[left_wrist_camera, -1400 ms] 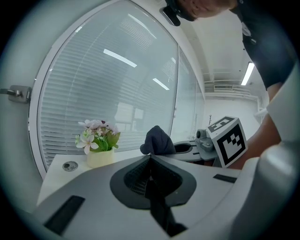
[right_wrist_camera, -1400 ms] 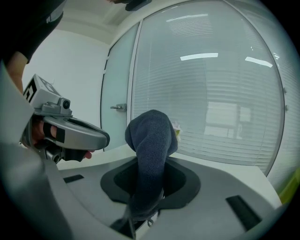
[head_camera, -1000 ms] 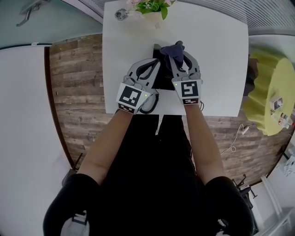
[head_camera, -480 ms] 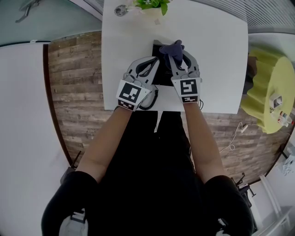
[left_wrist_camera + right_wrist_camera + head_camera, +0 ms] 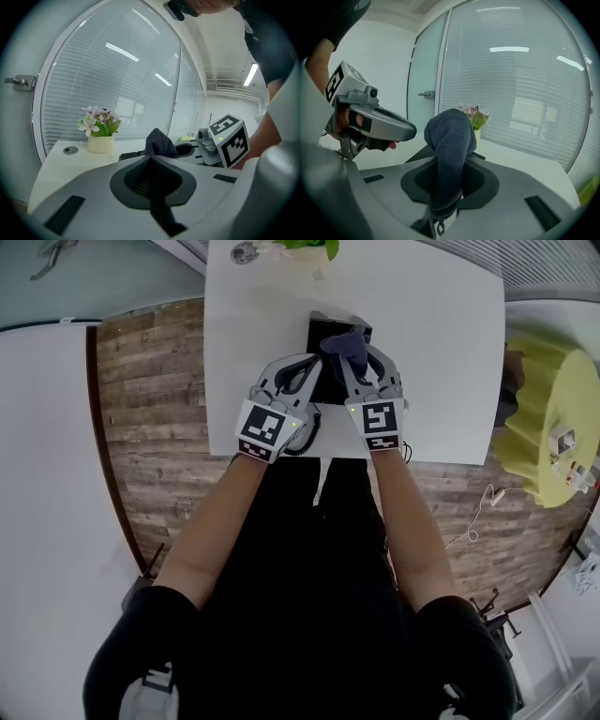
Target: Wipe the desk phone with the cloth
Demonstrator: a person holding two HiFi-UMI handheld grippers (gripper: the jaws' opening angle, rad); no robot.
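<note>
Cloth (image 5: 347,341) is clamped in right gripper (image 5: 356,360), directly over desk phone (image 5: 323,329); phone's long axis is laid away from person. Left gripper (image 5: 305,368) is pinched together empty, just beside.

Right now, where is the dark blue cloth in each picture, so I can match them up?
Head view: the dark blue cloth is top centre, bunched on the black desk phone, just ahead of the right gripper.
Left gripper view: centre, just beyond the jaws.
Right gripper view: centre, pinched between the jaws and standing up.
Shared landmark: the potted flowers, beyond the cloth.
</note>
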